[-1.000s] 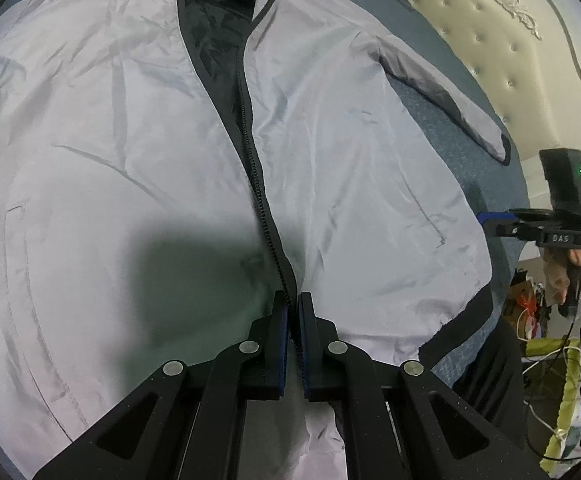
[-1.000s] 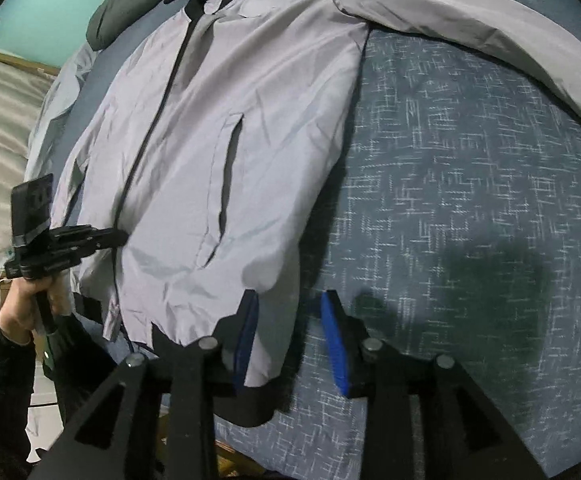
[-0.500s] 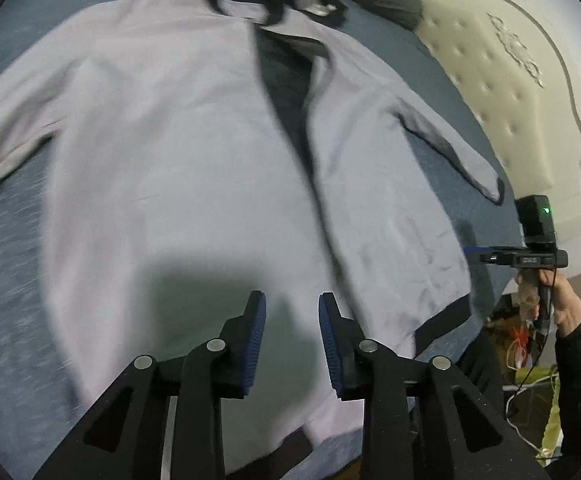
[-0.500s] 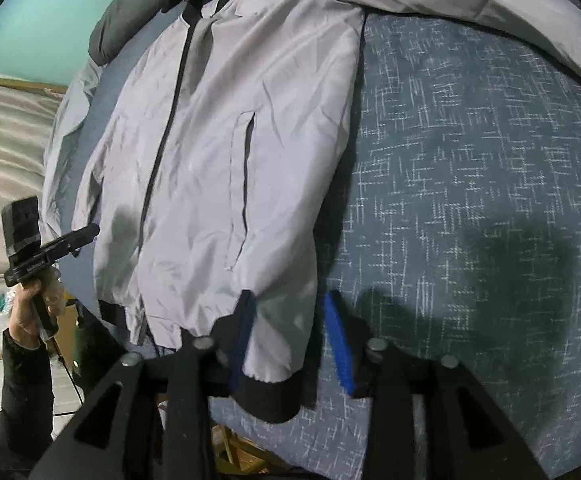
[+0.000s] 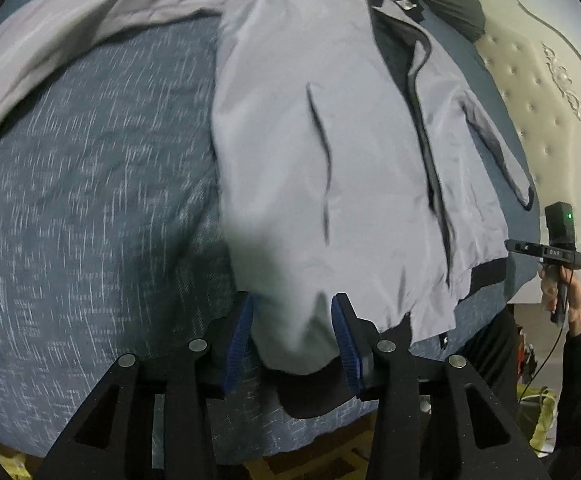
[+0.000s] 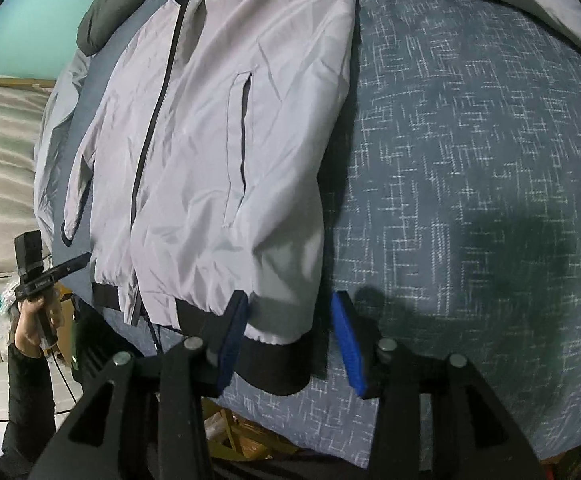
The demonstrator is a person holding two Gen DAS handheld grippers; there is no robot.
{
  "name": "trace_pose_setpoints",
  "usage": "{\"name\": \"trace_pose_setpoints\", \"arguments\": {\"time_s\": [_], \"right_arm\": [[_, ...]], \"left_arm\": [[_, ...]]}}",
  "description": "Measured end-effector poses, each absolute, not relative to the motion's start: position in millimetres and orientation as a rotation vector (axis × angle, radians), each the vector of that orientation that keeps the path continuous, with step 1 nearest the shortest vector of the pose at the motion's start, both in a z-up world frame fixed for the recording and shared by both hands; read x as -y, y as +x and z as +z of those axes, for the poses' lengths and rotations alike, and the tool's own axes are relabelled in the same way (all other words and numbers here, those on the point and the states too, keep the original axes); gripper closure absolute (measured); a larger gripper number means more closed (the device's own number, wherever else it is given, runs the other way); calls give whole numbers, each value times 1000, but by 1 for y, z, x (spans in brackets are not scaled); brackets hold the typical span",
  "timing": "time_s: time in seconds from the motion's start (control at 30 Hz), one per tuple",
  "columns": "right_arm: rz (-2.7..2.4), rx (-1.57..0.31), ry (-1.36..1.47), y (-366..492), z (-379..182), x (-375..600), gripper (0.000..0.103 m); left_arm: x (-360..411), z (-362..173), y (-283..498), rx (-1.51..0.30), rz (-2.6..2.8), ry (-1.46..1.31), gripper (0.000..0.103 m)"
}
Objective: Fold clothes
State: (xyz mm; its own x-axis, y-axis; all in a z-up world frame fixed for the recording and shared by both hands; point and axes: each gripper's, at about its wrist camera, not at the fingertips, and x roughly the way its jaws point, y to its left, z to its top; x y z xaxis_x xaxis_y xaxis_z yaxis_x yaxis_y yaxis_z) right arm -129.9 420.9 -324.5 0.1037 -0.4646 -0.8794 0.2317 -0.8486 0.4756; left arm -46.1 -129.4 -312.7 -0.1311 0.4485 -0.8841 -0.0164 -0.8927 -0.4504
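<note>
A light grey zip jacket [image 5: 330,140] with a black hem lies face up on the bed, both sleeves spread out. My left gripper [image 5: 292,340] hangs over its lower left corner. Its jaws are opening, and the hem corner lies between the blue pads [image 5: 240,344] without being pressed. In the right wrist view the jacket [image 6: 210,140] fills the left half. My right gripper [image 6: 290,340] stands open over the lower right corner, with the black hem [image 6: 274,368] between its pads. Each view shows the other gripper in a hand at the bed's foot.
The jacket rests on a dark blue flecked bed cover [image 5: 90,200], which spreads wide to the right in the right wrist view [image 6: 470,160]. A cream tufted headboard [image 5: 550,80] stands at the right. A dark garment [image 6: 106,20] lies past the collar. Clutter shows below the bed's edge.
My left gripper let go of the zip edge at the middle of the hem, opened, and swung left to the jacket's lower left corner. My right gripper opened slightly wider and stayed at its corner.
</note>
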Motion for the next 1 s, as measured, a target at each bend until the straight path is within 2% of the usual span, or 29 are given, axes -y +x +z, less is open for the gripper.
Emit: {"name": "trace_pose_setpoints", "arguments": {"time_s": [0.13, 0.2, 0.33, 0.37, 0.4, 0.47, 0.53, 0.6, 0.67, 0.83, 1.0], "right_arm": [[-1799, 231, 1883, -127, -322, -422, 57], [-1795, 227, 1886, -124, -323, -422, 50], [-1786, 216, 1900, -119, -329, -417, 50], [-1791, 210, 1902, -118, -331, -415, 50], [-1795, 203, 1902, -118, -333, -413, 50], [-1796, 200, 1902, -117, -338, -410, 50], [-1788, 206, 1893, -116, -341, -408, 57], [-1795, 169, 1876, -114, -341, -403, 72], [-1798, 150, 1851, -112, -336, -399, 87], [-1800, 77, 1820, -105, -312, -399, 91], [-1805, 91, 1882, -106, -327, -403, 91]], "left_arm": [[137, -320, -39, 531, 2090, -1832, 55], [136, -325, -36, 548, 2064, -1839, 54], [131, -331, -35, 543, 2059, -1821, 55], [130, -331, -35, 534, 2062, -1814, 61], [128, -331, -35, 523, 2065, -1808, 77], [124, -329, -35, 479, 2074, -1796, 84], [122, -323, -34, 449, 2086, -1777, 91], [122, -316, -34, 429, 2099, -1757, 98], [126, -308, -33, 418, 2117, -1743, 99], [142, -297, -32, 407, 2144, -1742, 99], [150, -311, -33, 433, 2138, -1784, 99]]}}
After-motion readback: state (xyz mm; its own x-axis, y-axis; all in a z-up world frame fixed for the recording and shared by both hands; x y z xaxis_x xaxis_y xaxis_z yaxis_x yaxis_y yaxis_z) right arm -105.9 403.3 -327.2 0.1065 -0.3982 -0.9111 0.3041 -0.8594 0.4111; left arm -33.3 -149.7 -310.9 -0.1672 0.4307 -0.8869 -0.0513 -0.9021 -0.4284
